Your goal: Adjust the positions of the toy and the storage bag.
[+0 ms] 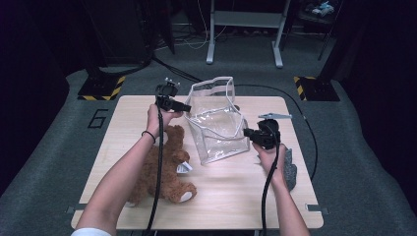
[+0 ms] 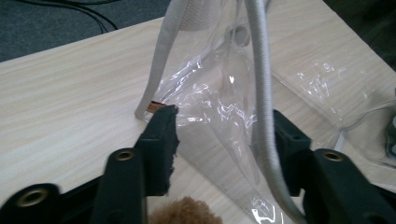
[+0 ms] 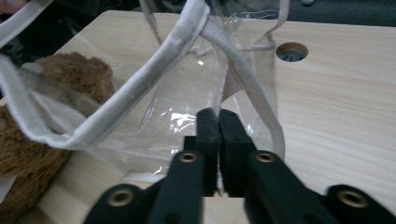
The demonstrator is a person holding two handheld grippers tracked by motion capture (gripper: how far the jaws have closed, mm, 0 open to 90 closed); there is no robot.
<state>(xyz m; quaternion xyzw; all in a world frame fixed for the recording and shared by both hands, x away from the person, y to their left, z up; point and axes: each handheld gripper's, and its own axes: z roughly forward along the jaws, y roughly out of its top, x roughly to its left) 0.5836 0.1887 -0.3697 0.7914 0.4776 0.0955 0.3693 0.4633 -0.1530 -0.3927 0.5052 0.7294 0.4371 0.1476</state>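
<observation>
- Clear plastic bag (image 1: 216,120) with pale grey fabric trim stands open-mouthed on the wooden table (image 1: 236,196), slightly far of centre, leaning and crumpled.
- Bag sits between the two grippers; its near end reaches toward the table's middle.
- Left gripper (image 1: 178,105) is at the bag's left far edge, held by the person's left hand (image 1: 160,118).
- In the left gripper view, the left gripper (image 2: 219,126) has its jaws standing part-way apart. The bag's grey trim (image 2: 261,93) and a fold of clear plastic run between them, the trim lying close along the right-hand jaw. The pads do not clamp the bag; the left-hand jaw stands clear of the plastic.
- Right gripper (image 1: 247,132) is at the bag's right side, held by the right hand (image 1: 269,157).
- In the right gripper view, the right gripper (image 3: 218,122) has its jaws pressed together with the bag's side wall pinched between the tips, just below a trimmed seam (image 3: 243,79).
- Brown teddy bear (image 1: 164,167) lies on the table's left near part, under the left forearm, just left of the bag; a white tag shows at its side.
- Bear's fur also shows at the bottom edge of the left gripper view (image 2: 184,212) and at the left of the right gripper view (image 3: 28,154), partly behind the bag's plastic.
- A grey object (image 1: 290,169) lies at the table's right edge, near the right hand; what it is cannot be told.
- A round hole (image 3: 292,50) in the tabletop lies beyond the bag in the right gripper view.
</observation>
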